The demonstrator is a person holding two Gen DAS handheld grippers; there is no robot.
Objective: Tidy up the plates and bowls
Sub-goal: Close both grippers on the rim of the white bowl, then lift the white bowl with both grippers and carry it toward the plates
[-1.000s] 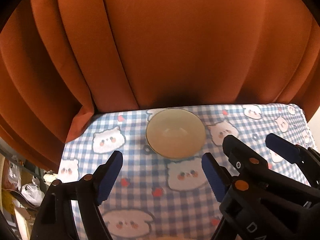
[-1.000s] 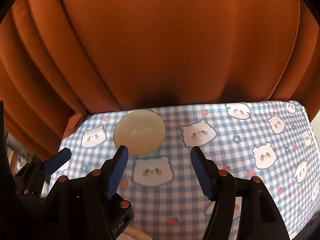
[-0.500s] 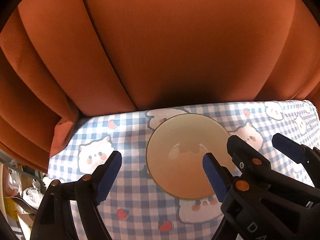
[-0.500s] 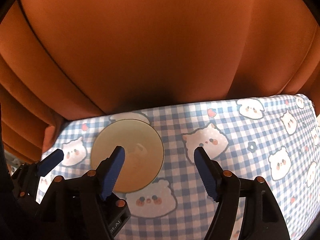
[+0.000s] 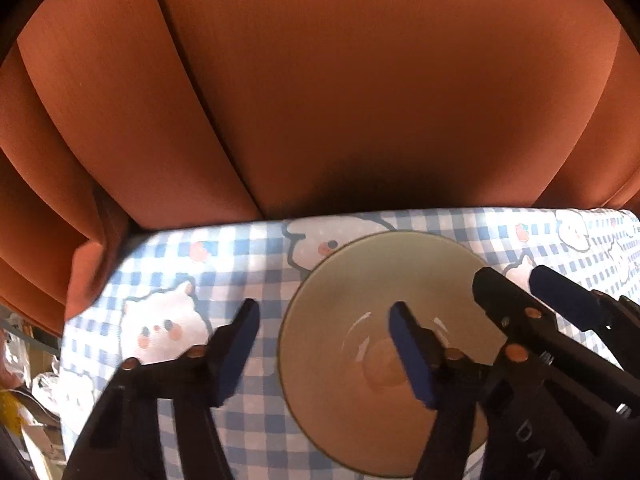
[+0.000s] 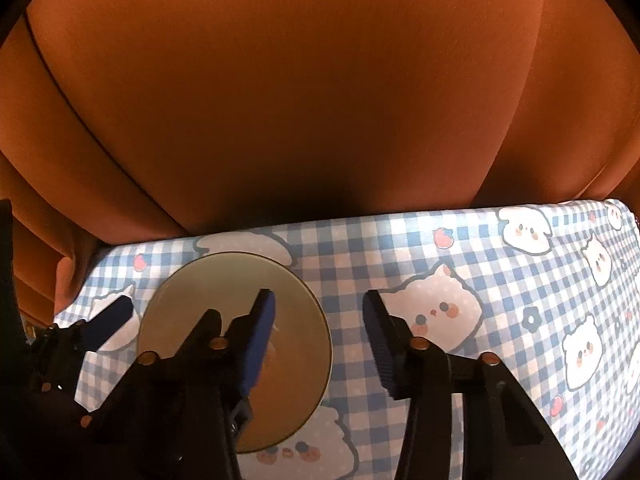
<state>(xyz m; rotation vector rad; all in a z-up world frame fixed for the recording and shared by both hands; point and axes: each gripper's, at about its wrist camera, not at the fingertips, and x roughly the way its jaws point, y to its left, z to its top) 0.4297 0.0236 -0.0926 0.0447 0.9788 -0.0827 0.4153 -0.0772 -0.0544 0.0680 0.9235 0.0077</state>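
Note:
A pale cream bowl (image 5: 360,280) stands upright and empty on the checked tablecloth (image 5: 180,264), close to the curtain. My left gripper (image 5: 324,348) straddles the bowl's left rim, one finger outside and one inside. Its jaws are closing and the pads stand off the wall. My right gripper (image 6: 320,336) straddles the right rim of the same bowl (image 6: 224,280) in the same way. Its jaws are also closing, with a gap on both sides. Each gripper shows at the edge of the other's view.
An orange curtain (image 5: 320,100) hangs right behind the table's far edge. The blue-and-white cloth with bear faces (image 6: 520,320) runs on to the right of the bowl. Some clutter (image 5: 24,380) lies off the table's left side, below.
Both grippers have come forward and down onto the bowl, which now fills much more of each view. Both pairs of jaws have narrowed around its opposite rims.

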